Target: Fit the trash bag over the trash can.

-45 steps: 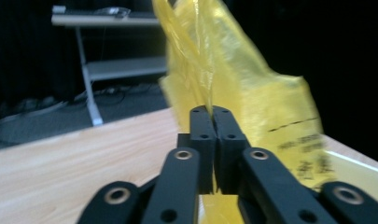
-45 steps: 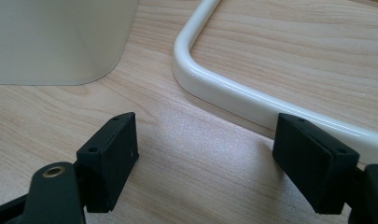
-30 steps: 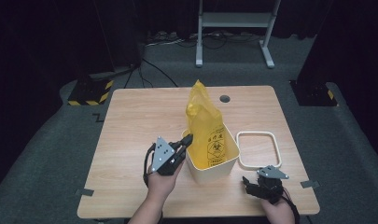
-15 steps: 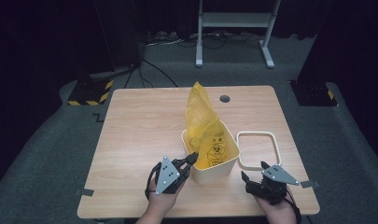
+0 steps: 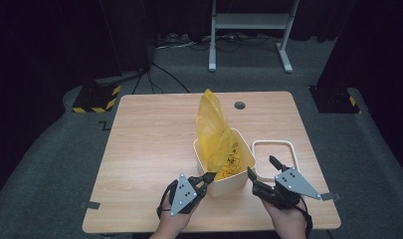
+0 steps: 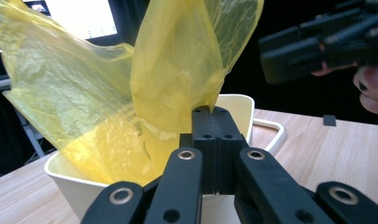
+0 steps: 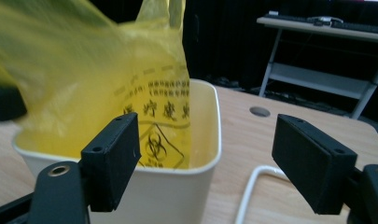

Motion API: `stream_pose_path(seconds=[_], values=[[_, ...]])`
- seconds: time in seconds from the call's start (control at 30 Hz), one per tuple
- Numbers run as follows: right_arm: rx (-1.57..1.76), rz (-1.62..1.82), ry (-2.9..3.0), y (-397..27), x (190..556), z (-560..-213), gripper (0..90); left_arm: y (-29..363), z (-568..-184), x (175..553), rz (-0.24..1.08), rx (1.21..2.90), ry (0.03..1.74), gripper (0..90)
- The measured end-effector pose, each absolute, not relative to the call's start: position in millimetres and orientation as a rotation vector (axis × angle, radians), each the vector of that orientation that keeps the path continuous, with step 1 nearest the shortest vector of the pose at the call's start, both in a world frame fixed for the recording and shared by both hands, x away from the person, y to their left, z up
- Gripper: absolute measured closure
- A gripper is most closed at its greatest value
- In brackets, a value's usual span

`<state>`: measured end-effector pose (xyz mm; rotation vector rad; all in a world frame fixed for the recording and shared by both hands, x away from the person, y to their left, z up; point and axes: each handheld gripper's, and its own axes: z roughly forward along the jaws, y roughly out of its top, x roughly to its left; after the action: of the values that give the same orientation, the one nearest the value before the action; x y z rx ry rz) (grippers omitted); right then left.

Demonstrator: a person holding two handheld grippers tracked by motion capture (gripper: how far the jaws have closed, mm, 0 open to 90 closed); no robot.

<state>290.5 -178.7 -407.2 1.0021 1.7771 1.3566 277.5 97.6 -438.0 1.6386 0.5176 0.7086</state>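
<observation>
At the surface's near edge, left tongs [image 5: 209, 177] pinch the yellow bag [image 5: 216, 134] half-seated in the bin [image 5: 239, 180]; right tongs [image 5: 262, 169], just narrowing, stand open, empty; edges remain unfolded.

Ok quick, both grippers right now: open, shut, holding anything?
Left gripper: shut, at the near rim of the cream bin beside the yellow bag; a pinch on the bag cannot be told.
Right gripper: open, holding nothing.

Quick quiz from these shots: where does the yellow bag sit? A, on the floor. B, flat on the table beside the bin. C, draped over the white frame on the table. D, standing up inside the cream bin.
D: the yellow bag rises out of the open cream bin, with the white frame bare beside it.
</observation>
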Motion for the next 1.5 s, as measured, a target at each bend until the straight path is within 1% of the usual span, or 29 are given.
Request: stream_pose_path(seconds=[0.07, 0.13, 0.33, 0.5, 0.67, 0.83, 0.93, 1.0, 1.1, 1.2, 1.3, 1.4, 1.5], values=[[0.997, 1.372, 1.768, -174.8, 291.4, -403.3, 27.3, 97.7, -438.2, 276.7, 0.71, 1.641, 0.509, 89.7], [0.994, 1.375, 1.767, -170.8, 292.9, -398.3, 28.8, 97.5, -438.4, 275.6, 0.714, 1.656, 0.494, 89.7], [0.958, 1.432, 1.722, -154.4, 296.2, -372.5, 32.0, 97.5, -440.8, 277.2, 0.693, 1.671, 0.485, 89.7], [0.925, 1.483, 1.694, -139.0, 297.9, -358.0, 34.5, 98.0, -440.5, 276.4, 0.706, 1.685, 0.475, 89.5], [0.927, 1.489, 1.692, -125.7, 302.7, -355.1, 37.5, 96.5, -440.8, 274.9, 0.713, 1.696, 0.457, 89.3], [0.946, 1.422, 1.749, -115.7, 310.0, -369.6, 41.2, 94.3, -439.8, 272.6, 0.723, 1.711, 0.431, 88.4], [1.005, 1.422, 1.773, -120.6, 313.1, -384.3, 48.3, 95.5, -438.9, 272.6, 0.721, 1.704, 0.435, 87.1], [1.024, 1.426, 1.783, -123.5, 312.2, -391.8, 56.2, 96.4, -438.3, 273.0, 0.709, 1.693, 0.441, 86.6], [1.059, 1.435, 1.787, -126.7, 310.3, -400.7, 72.0, 97.0, -437.5, 273.8, 0.706, 1.687, 0.448, 85.1], [1.053, 1.413, 1.771, -127.0, 308.7, -404.3, 82.4, 99.5, -435.8, 275.0, 0.72, 1.683, 0.464, 80.6], [1.023, 1.393, 1.747, -128.1, 306.2, -403.9, 87.5, 109.8, -429.8, 276.3, 0.726, 1.656, 0.509, 73.8], [1.006, 1.389, 1.733, -130.1, 304.2, -402.1, 88.8, 126.0, -428.4, 278.7, 0.72, 1.613, 0.592, 75.7], [0.981, 1.386, 1.718, -132.0, 300.8, -400.3, 89.2, 141.6, -430.0, 284.7, 0.73, 1.591, 0.653, 75.6]])
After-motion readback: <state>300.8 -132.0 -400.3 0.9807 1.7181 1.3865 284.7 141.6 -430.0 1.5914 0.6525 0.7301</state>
